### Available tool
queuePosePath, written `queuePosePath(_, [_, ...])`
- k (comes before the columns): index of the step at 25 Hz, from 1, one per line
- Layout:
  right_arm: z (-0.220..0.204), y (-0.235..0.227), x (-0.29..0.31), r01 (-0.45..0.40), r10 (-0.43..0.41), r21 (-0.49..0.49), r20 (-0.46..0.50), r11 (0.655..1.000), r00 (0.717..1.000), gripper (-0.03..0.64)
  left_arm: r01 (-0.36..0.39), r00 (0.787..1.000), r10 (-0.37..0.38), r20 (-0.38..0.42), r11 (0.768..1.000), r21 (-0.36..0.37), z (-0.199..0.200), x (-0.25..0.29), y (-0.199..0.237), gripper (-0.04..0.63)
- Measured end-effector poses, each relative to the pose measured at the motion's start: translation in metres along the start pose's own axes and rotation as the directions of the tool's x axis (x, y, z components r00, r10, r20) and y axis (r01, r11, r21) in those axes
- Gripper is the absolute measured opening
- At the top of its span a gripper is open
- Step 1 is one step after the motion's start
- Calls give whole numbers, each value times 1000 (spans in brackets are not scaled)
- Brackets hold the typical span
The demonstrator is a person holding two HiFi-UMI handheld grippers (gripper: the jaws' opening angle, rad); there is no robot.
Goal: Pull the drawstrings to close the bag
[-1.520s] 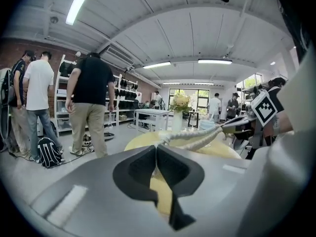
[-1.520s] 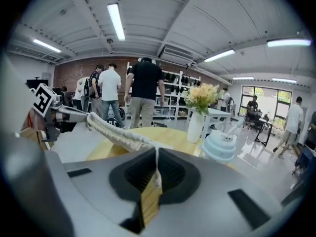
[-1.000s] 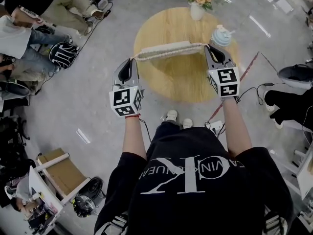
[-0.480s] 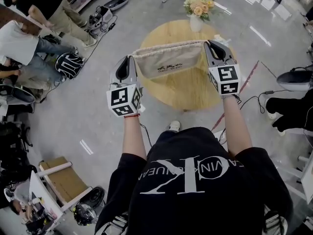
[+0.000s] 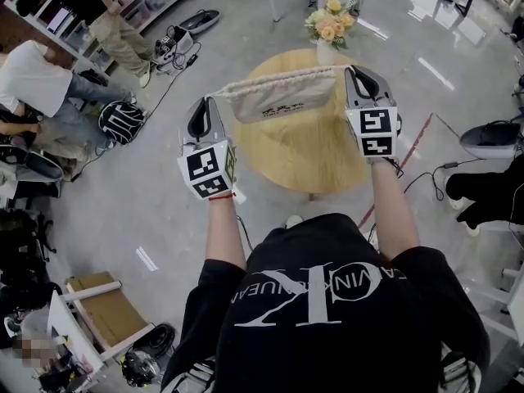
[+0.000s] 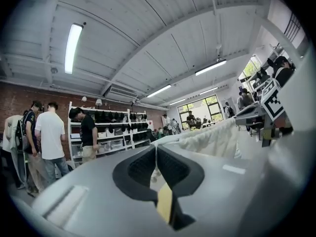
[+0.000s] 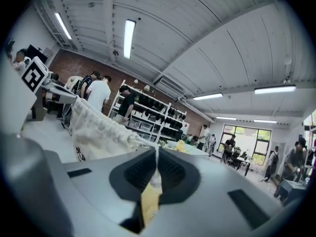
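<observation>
A cream drawstring bag (image 5: 282, 101) with dark print hangs in the air over the round wooden table (image 5: 307, 150), its gathered top stretched between both grippers. My left gripper (image 5: 211, 100) is shut on the left drawstring end (image 6: 156, 158), and the bag's bunched mouth (image 6: 210, 138) runs off to the right of its jaws. On the other side my right gripper (image 5: 354, 70) is shut on the right drawstring end (image 7: 156, 168), with the bag (image 7: 94, 132) hanging to the left of its jaws. Both grippers point roughly level.
A vase of flowers (image 5: 327, 24) stands at the table's far edge. People sit and stand at the left by shelving (image 5: 49, 64). Cables and bags lie on the grey floor (image 5: 147, 187). A cardboard box (image 5: 98, 301) sits at lower left.
Both grippers have risen together, still shut on the cords. The bag has come up off the table and now hangs freely, its printed side showing.
</observation>
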State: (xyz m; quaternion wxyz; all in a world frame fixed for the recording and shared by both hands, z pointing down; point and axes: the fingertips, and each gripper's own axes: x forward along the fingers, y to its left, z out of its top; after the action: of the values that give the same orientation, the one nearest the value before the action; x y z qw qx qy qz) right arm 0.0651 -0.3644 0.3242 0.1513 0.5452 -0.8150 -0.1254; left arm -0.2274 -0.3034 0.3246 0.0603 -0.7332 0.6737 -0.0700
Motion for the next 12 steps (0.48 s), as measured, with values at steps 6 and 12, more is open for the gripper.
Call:
queuePosePath(6, [11,-21,2,63,-63,3,8,998,998,20,-56,998,56,10,998,31,22,4,11,18])
queuePosePath(12, [15,-40,-1,116,-116,7,8,993,993,20,-94,996,94,-2,996,10,27,0,27,17])
